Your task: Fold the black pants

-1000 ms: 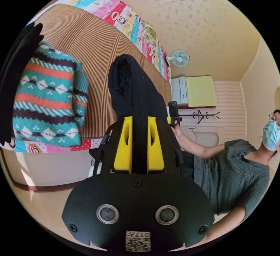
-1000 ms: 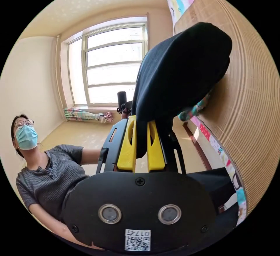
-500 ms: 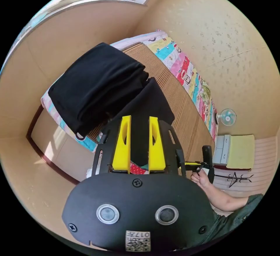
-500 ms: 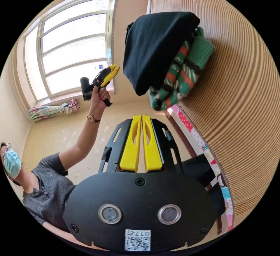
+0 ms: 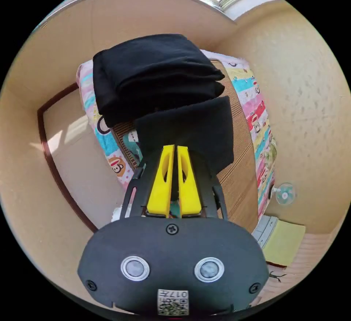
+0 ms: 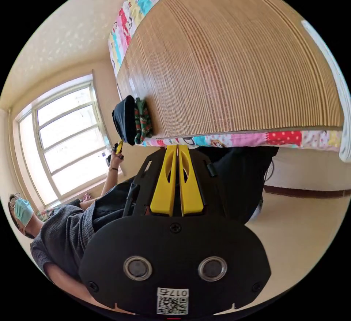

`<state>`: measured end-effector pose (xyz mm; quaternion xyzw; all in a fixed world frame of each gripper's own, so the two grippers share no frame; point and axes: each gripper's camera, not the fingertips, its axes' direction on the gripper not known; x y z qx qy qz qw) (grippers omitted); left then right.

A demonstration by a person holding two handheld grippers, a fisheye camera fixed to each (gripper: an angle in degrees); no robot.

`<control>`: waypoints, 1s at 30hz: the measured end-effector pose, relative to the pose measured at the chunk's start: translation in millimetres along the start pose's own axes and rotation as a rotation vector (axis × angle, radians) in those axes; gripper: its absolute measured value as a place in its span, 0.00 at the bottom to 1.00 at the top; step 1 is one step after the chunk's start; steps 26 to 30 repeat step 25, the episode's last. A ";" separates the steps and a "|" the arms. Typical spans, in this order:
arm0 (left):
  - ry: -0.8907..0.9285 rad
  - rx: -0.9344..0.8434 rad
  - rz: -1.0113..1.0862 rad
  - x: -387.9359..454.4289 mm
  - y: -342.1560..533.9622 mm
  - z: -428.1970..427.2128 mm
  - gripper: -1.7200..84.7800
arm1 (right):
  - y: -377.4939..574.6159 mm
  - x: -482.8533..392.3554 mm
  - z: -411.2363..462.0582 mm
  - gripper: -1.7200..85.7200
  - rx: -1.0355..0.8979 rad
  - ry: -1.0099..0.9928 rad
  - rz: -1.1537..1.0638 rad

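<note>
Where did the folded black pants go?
In the right gripper view the black pants are stacked on the green patterned sweater at the corner of the bamboo mat. The left gripper view shows them in front of its gripper.

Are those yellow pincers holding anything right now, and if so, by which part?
Nothing is held. The left gripper and right gripper have their jaws closed on nothing. The folded black pants lie on the striped woven mat.
</note>
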<state>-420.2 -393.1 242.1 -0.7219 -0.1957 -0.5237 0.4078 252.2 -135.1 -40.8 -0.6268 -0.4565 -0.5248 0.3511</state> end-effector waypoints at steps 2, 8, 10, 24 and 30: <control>0.114 0.074 -0.096 -22.0 20.9 -16.3 0.02 | 33.7 22.6 -39.3 0.03 0.145 -0.045 0.059; -0.018 -0.103 0.271 40.7 94.3 7.4 0.01 | 113.2 88.1 -96.0 0.03 0.407 -0.153 0.236; -0.024 -0.324 0.478 80.8 136.5 45.9 0.01 | 128.0 110.1 -107.6 0.04 0.450 -0.191 0.276; 0.184 -0.521 0.622 180.7 337.5 85.6 0.01 | 166.7 253.2 -215.0 0.15 0.671 -0.293 0.587; 0.173 -0.515 0.624 180.2 339.0 82.7 0.01 | 165.5 262.3 -223.7 0.16 0.682 -0.289 0.607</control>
